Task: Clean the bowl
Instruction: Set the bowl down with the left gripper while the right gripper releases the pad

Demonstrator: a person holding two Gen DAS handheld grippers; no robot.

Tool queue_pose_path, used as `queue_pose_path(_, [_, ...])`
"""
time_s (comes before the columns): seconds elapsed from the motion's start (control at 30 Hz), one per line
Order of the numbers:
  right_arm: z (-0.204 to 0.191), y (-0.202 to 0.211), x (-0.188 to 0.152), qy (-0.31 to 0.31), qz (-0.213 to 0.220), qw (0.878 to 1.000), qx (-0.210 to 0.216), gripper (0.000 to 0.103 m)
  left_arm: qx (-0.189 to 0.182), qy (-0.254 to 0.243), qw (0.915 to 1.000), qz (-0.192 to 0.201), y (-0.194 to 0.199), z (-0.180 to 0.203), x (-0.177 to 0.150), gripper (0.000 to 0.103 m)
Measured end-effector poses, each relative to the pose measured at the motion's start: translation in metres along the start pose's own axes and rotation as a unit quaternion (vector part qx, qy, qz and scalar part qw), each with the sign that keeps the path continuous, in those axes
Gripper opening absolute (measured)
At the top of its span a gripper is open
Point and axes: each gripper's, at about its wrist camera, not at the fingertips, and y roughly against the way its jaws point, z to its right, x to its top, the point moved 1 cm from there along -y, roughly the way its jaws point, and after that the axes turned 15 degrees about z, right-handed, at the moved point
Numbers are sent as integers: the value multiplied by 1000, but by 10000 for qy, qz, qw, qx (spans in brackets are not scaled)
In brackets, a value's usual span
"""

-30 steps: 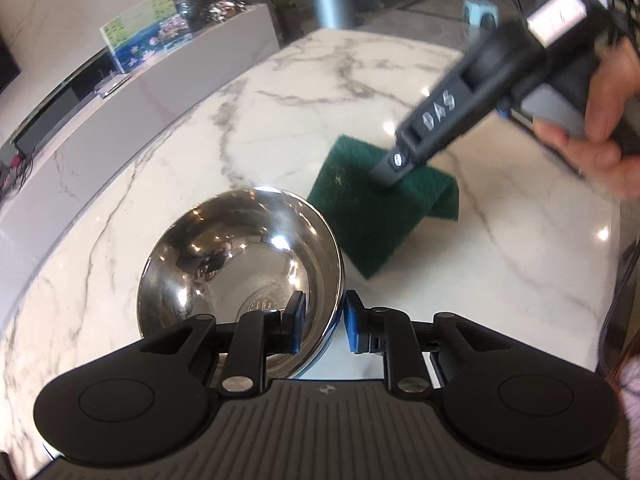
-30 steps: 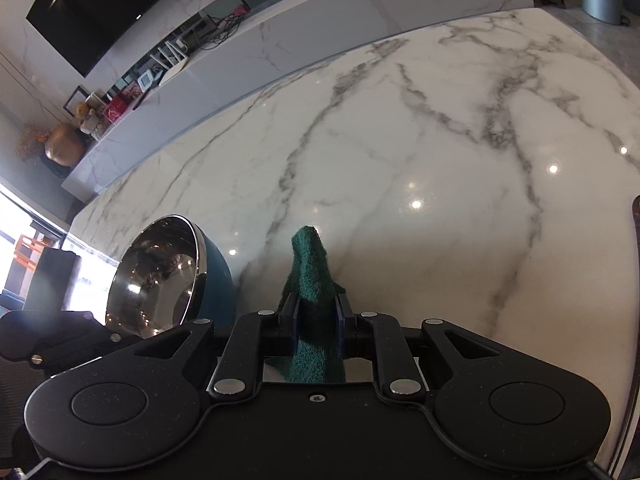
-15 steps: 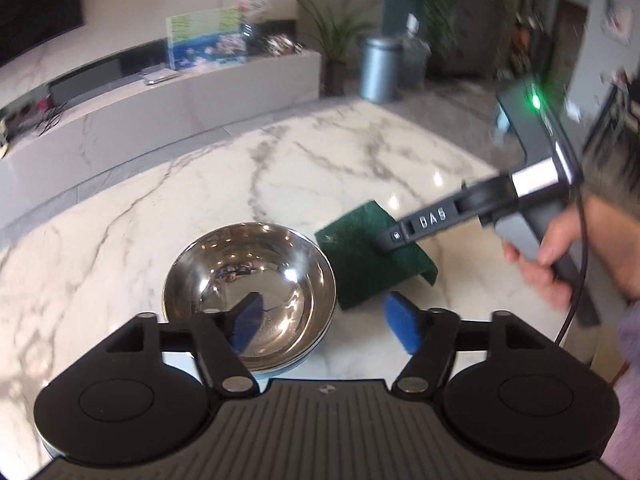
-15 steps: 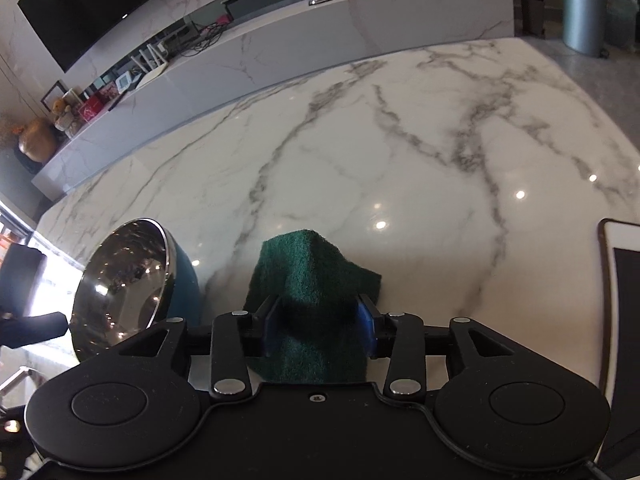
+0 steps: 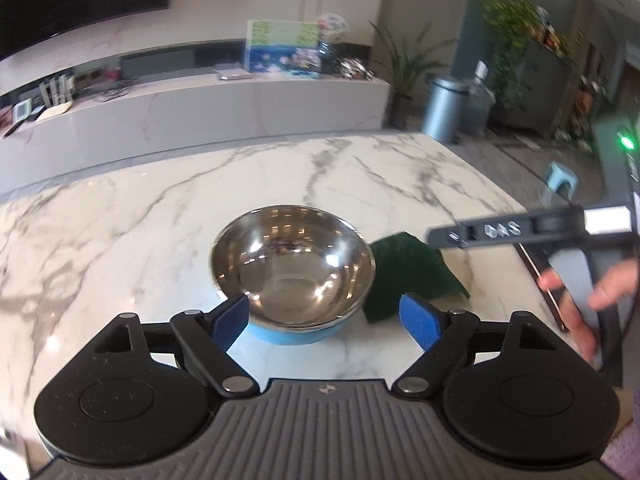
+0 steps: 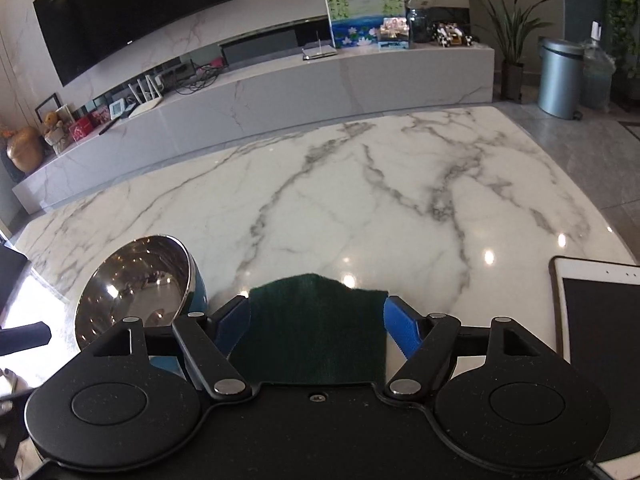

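Bowl (image 5: 292, 268) first: steel inside, blue outside, it stands upright on the marble table (image 5: 120, 232) just ahead of the left gripper (image 5: 326, 320), framed between the two blue pads (image 5: 230, 320) without touching either. The left jaws stand wide and are opening, and nothing is clamped between them. To that gripper's right, just beside the bowl, lies the green scouring pad (image 5: 408, 272), humped in the middle (its far edge is hidden under the other tool).

From the right gripper (image 6: 316, 330) the scouring pad (image 6: 316, 332) sits directly between the blue fingers (image 6: 400, 330), filling most of the gap; these jaws too are opening, and whether the left finger still touches the pad's edge is hard to tell, since its tip overlaps the cloth. The pad's near edge is cut off by the gripper body. Ahead and to the left of this gripper the bowl (image 6: 140, 284) shows its shiny hollow, its lower side hidden behind the gripper's linkage. A white tablet (image 6: 596, 332) lies to the right, cropped by the frame.

In the left view the right gripper's side (image 5: 520, 232) reaches over the pad, held by a hand (image 5: 592, 296) that is blurred and partly cut off. Farther off, the low cabinet and bin are soft.
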Motion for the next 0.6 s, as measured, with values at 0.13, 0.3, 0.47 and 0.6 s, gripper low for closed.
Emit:
queue_pose_path(0.13, [-5, 26, -10, 86, 174, 9997, -150, 72, 156, 262, 9995, 27, 4, -9, -5, 82])
queue_pose_path(0.3, [-12, 52, -28, -10, 242, 9993, -271, 73, 244, 40, 9988, 423, 17, 0, -10, 83])
queue_pose_path(0.47, [-22, 74, -46, -63, 311, 9990, -319, 80, 623, 98, 9967, 506, 29, 10, -13, 83])
queue_pose_path(0.6, [-33, 85, -52, 65, 552, 9982, -228, 80, 870, -105, 9937, 703, 38, 18, -18, 83])
